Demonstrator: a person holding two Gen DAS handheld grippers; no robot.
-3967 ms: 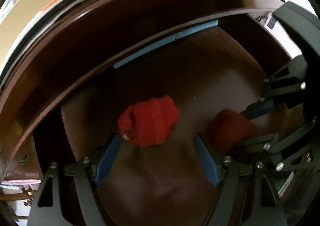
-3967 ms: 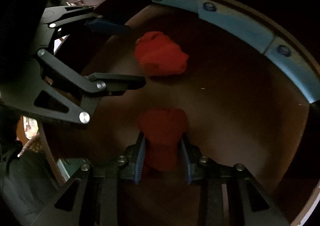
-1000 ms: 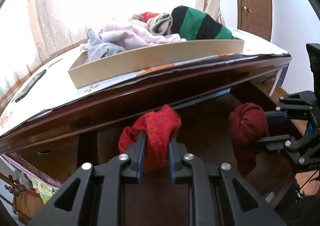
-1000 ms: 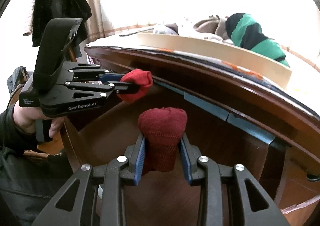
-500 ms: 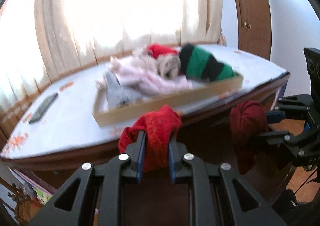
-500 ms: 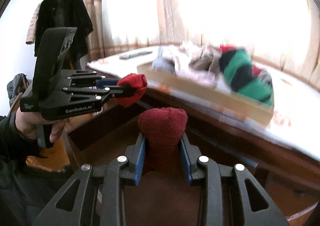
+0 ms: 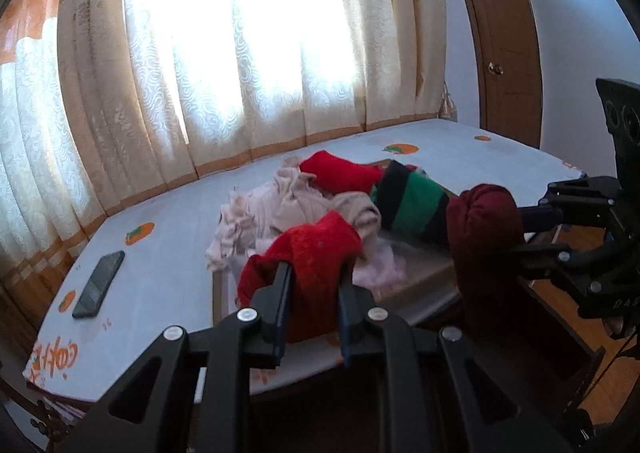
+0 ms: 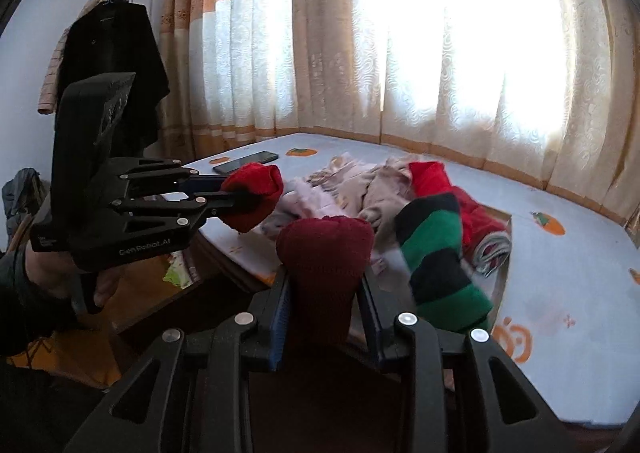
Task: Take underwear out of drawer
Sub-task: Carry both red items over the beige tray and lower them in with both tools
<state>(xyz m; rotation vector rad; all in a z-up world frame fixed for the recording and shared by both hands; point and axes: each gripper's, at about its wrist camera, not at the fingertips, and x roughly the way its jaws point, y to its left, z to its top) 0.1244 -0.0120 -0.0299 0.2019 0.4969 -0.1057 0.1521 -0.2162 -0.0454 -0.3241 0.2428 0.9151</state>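
Observation:
My left gripper (image 7: 314,273) is shut on a bright red piece of underwear (image 7: 316,253), held up above the front edge of the dresser top. In the right wrist view the same left gripper (image 8: 224,193) and its red bundle (image 8: 256,193) hang at the left. My right gripper (image 8: 324,285) is shut on a dark red rolled piece of underwear (image 8: 324,249). From the left wrist view that dark red roll (image 7: 484,221) and the right gripper (image 7: 536,233) sit to the right. The drawer (image 7: 560,325) lies open below, mostly hidden.
A shallow cardboard tray (image 7: 416,273) heaped with clothes, among them a green and black striped garment (image 8: 436,253), stands on the white patterned dresser cover (image 7: 168,237). A phone (image 7: 98,279) lies at its left. Curtains fill the back. A person's hand (image 8: 48,269) holds the left gripper.
Both grippers have risen with their red bundles, from inside the drawer four seconds ago to above the dresser top now. The tray of clothes has dropped lower in both views.

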